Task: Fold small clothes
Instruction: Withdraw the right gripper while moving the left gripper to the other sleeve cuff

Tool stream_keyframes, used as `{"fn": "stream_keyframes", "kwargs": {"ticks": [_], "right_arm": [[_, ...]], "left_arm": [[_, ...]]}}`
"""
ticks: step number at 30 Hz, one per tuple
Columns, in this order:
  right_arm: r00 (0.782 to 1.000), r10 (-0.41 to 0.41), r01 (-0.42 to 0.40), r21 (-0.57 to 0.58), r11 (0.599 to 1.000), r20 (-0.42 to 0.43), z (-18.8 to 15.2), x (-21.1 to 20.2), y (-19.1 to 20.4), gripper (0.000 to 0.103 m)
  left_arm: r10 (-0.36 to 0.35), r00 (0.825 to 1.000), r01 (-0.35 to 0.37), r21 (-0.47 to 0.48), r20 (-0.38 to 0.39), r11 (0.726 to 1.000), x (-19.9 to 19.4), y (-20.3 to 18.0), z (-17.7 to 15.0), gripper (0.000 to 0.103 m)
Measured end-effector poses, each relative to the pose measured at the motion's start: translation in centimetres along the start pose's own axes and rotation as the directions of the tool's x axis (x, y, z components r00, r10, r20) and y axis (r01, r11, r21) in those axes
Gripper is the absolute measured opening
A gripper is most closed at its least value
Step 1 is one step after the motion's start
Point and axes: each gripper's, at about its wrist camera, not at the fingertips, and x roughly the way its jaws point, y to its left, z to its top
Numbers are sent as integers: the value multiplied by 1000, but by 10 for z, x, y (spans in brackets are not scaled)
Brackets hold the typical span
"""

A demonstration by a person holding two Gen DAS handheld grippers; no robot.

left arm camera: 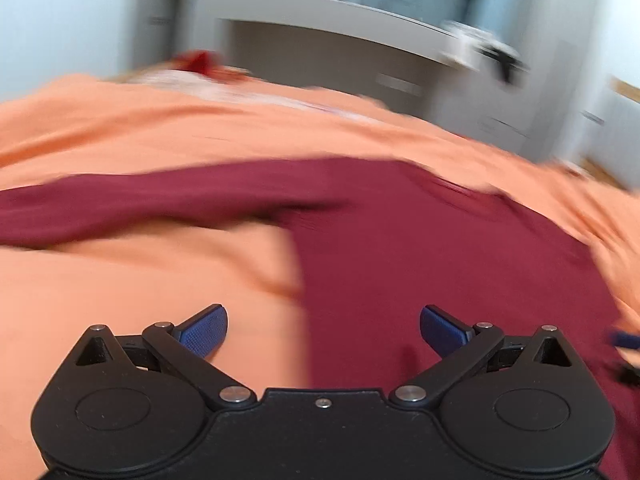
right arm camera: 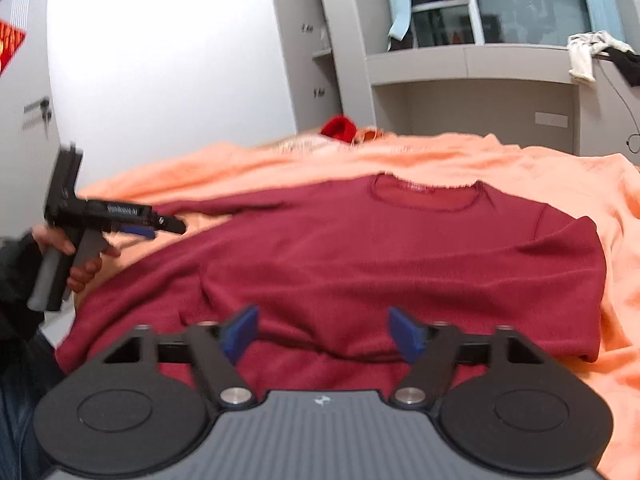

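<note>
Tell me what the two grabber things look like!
Both are black, with blue textured pads on their jaws and silver rivets. The right gripper has a grey ribbed top; the left gripper has a grey pistol handle, white lettering, and a dark sleeve behind.

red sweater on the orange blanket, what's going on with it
A person is working on a dark red sweater spread flat on an orange blanket, neckline away from the cameras, using hand-held tongs. The right tongs hang open above the sweater's near hem, gripping nothing. The left tongs are open too, above the sweater's side edge where it meets the blanket; that view is motion-blurred. One sleeve stretches out to the left. The other sleeve looks tucked in, though that is hard to confirm.
</note>
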Motion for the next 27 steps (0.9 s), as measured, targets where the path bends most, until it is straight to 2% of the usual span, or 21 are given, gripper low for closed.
{"fn": "stream_keyframes", "kwargs": {"ticks": [2,5,9,11,14,18,24,25,27], "right_arm": [[999,5,-6,24,1000,41,1,-2,-1,97],[996,-8,3,60,998,92,2,-6,-5,103],[993,-25,14,101,995,113,3,-7,-12,103],[993,-41,28,112,993,111,1,-6,-15,103],[993,-56,43,125,991,102,-4,-5,-18,103],[993,-62,47,147,988,99,-7,-5,-23,103],[994,-63,48,150,988,94,-11,-6,-23,103],[994,-62,48,148,988,92,-12,-6,-22,103],[994,-59,45,140,989,92,-11,-5,-20,103]], "left_arm": [[87,996,-84,-81,30,993,-3,28,4,102],[222,974,-202,-254,52,946,-5,78,9,102],[278,958,-230,-404,65,885,-3,129,21,102],[292,955,-236,-444,60,864,2,146,28,102],[340,940,-275,-500,41,821,12,166,40,102],[434,901,-342,-573,26,745,22,182,47,102],[589,808,-429,-658,27,619,27,190,52,82],[600,799,-430,-672,26,603,25,192,51,77],[593,803,-396,-694,55,601,15,193,47,76]]}}
